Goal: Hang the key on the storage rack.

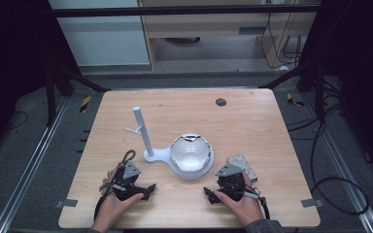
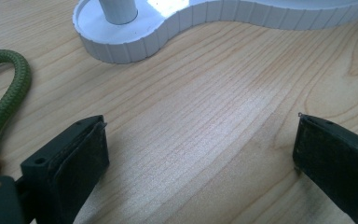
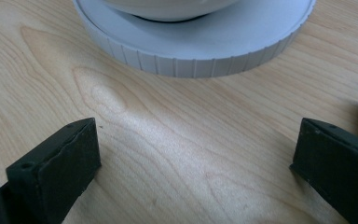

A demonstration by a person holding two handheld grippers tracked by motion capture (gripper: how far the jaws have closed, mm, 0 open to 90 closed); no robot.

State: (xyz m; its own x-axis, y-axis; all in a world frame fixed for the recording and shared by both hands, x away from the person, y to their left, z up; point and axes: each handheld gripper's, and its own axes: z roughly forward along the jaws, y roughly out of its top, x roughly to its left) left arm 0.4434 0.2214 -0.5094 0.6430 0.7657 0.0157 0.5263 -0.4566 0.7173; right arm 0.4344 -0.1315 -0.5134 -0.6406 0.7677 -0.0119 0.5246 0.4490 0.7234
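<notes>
Looking down from the high view, I see my left gripper (image 1: 148, 187) and my right gripper (image 1: 208, 193) resting low on the wooden table (image 1: 252, 126), close to the near edge. Each one sits in a hand, and their tips point in toward each other. Both have their jaws spread wide apart, with bare wood between them. Neither one holds anything.

Just past the two grippers sits a white stand (image 1: 162, 154). It has a flat base with ribbed sides, and a tall white post (image 1: 143, 130) stands straight up on its left end. A small side peg sticks out of the post. On the round right end of the base sits a shiny bowl (image 1: 189, 152), right way up.

In the left gripper view, a green rope loop (image 2: 10, 93) lies on the wood just beside the left jaw, near the base but not touching it. In the high view, a pale bumpy block (image 1: 243, 164) lies just beside my right gripper, at the far side of it.
</notes>
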